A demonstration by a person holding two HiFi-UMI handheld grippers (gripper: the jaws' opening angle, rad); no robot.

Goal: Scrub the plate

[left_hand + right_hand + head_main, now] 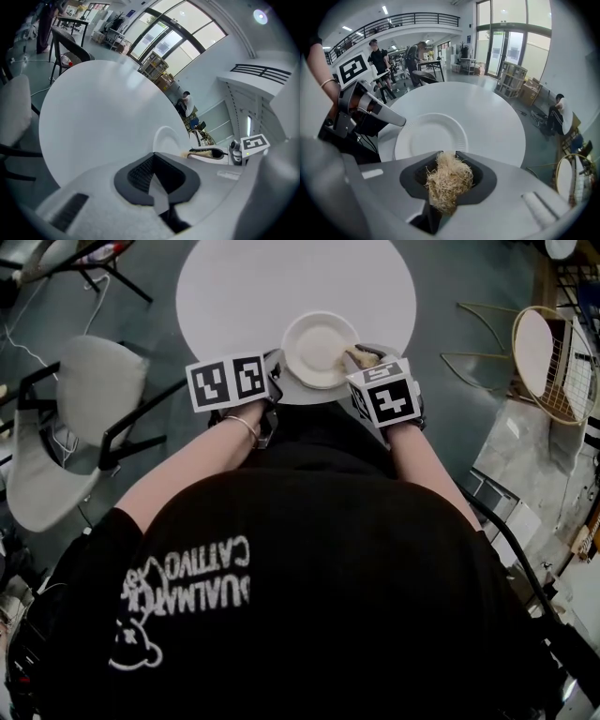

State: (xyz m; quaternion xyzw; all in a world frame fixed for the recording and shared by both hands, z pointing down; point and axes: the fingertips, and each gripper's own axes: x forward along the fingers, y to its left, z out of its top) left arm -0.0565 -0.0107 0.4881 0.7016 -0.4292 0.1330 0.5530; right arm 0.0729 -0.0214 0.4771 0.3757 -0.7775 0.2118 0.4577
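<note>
A plate (317,345) is set on the round table (281,277), at its lower edge. The left gripper (278,367) is placed at the plate's left rim, the right gripper (359,362), with a scrubber (364,355) between its jaws, over the right rim. One chair (84,390) is seen at left, a wire chair (553,362) at upper right.

Lower centre, left gripper view: the left gripper (153,155) hides most of the plate (165,138). Right gripper view: the scrubber (449,180) covers its near rim.
</note>
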